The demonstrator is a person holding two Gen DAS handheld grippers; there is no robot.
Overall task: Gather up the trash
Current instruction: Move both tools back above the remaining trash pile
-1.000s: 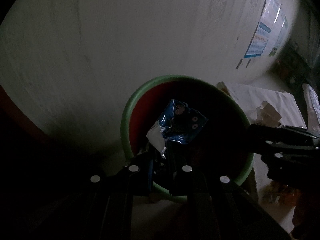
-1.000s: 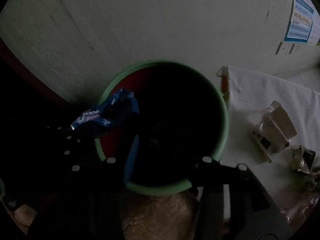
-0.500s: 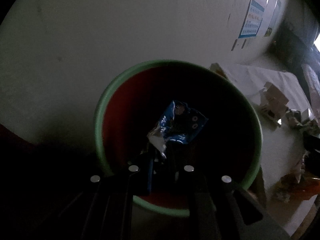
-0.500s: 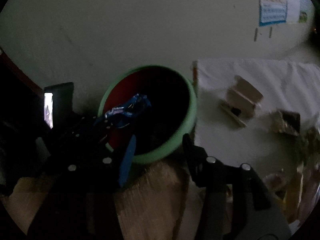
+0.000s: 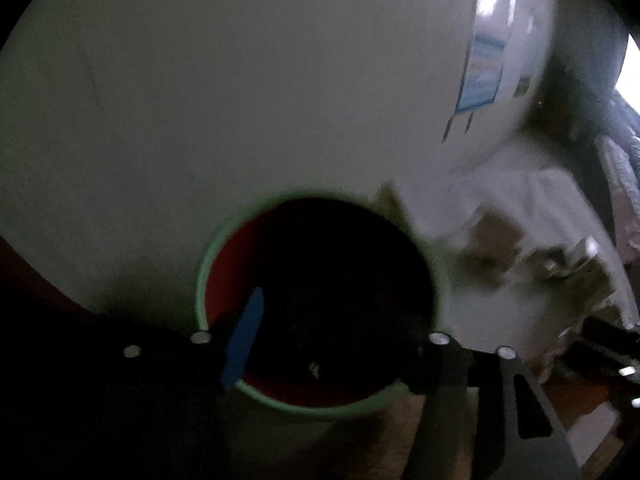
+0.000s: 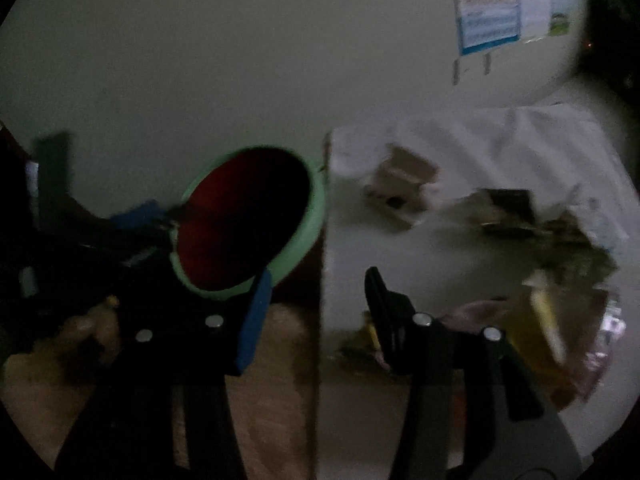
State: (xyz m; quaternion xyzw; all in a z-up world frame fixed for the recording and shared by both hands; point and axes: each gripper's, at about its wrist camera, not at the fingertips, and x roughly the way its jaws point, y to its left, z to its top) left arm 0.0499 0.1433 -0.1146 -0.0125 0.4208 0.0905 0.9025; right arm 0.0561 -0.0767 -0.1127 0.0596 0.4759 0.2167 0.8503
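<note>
A bin with a green rim (image 5: 200, 280) and a red inside stands against the pale wall. My left gripper (image 5: 332, 320) hangs over its mouth, jaws opening, with nothing between them. The blue wrapper is out of sight; the bottom of the bin is dark, with only a small pale glint (image 5: 314, 368). In the right wrist view the bin (image 6: 316, 216) is at the left, with the left gripper (image 6: 140, 216) at its far side. My right gripper (image 6: 316, 300) is over the table's edge beside the bin, jaws opening and empty. A torn cardboard piece (image 6: 400, 184) and crumpled wrappers (image 6: 540, 232) lie on the white table (image 6: 480, 148).
A poster (image 6: 488, 12) hangs on the wall at the upper right. A person's hand (image 6: 92, 328) holds the left gripper's handle at the lower left. Brown floor (image 6: 272, 380) shows below the bin. More yellow and pink wrappers (image 6: 548, 320) lie near the table's front right.
The left gripper has opened and the blue wrapper is gone from its jaws; it has drawn back from the bin. The right gripper has swung right, away from the bin and over the table.
</note>
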